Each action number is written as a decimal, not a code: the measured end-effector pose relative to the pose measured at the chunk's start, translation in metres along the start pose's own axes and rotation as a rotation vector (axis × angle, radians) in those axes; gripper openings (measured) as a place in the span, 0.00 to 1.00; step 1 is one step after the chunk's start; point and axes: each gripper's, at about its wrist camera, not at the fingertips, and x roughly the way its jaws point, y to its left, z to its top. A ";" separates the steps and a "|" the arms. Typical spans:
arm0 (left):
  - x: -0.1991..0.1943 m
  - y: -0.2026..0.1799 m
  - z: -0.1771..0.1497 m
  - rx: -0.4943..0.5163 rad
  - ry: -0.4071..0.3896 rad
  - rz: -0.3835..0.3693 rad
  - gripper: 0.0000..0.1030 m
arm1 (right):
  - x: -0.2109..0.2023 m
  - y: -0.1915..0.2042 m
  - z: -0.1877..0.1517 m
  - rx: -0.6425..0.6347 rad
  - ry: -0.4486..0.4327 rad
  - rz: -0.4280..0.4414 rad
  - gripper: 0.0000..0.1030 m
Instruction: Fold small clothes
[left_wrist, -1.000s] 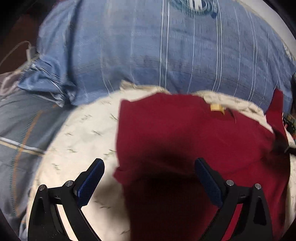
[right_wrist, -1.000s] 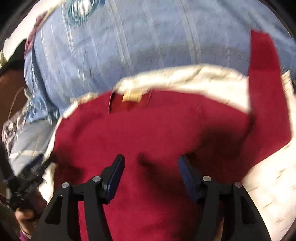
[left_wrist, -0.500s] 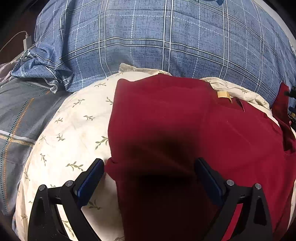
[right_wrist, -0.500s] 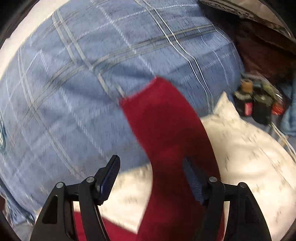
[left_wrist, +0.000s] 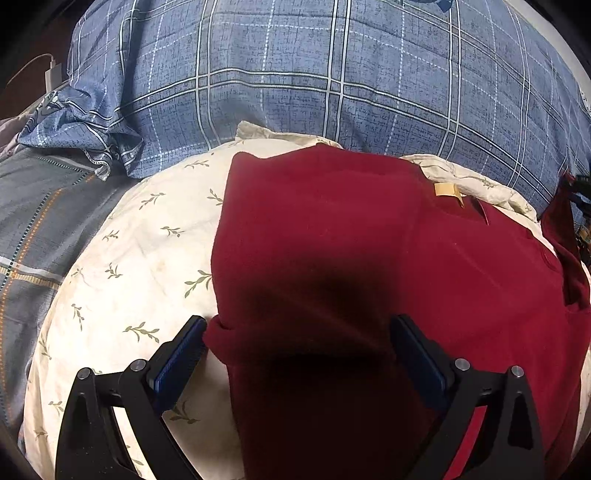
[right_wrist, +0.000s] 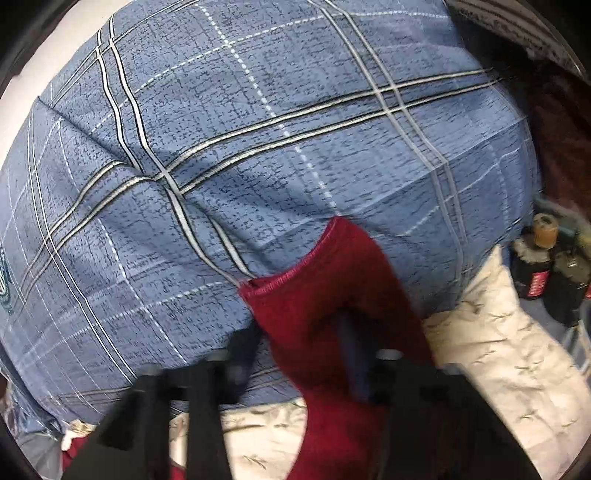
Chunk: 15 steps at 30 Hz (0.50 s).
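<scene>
Red shirt (left_wrist: 332, 258) lies on the cream pillow (left_wrist: 140, 258), left side folded over. Left gripper (left_wrist: 295, 350) hovers with jaws wide above its edge. Right gripper (right_wrist: 306, 354) has just been closing its jaws, now pinching the sleeve (right_wrist: 332, 280).

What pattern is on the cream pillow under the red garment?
Small green leafy sprigs on the cream pillow; clearest in the left wrist view.
</scene>
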 end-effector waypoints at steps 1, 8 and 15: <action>-0.001 0.000 0.000 0.001 -0.002 0.000 0.97 | -0.003 -0.002 0.001 0.011 0.008 0.012 0.11; -0.017 0.003 0.000 0.024 -0.028 0.009 0.95 | -0.081 0.007 -0.007 -0.037 -0.015 0.173 0.09; -0.046 0.015 -0.001 -0.014 -0.102 0.006 0.95 | -0.167 0.091 -0.016 -0.265 0.039 0.428 0.09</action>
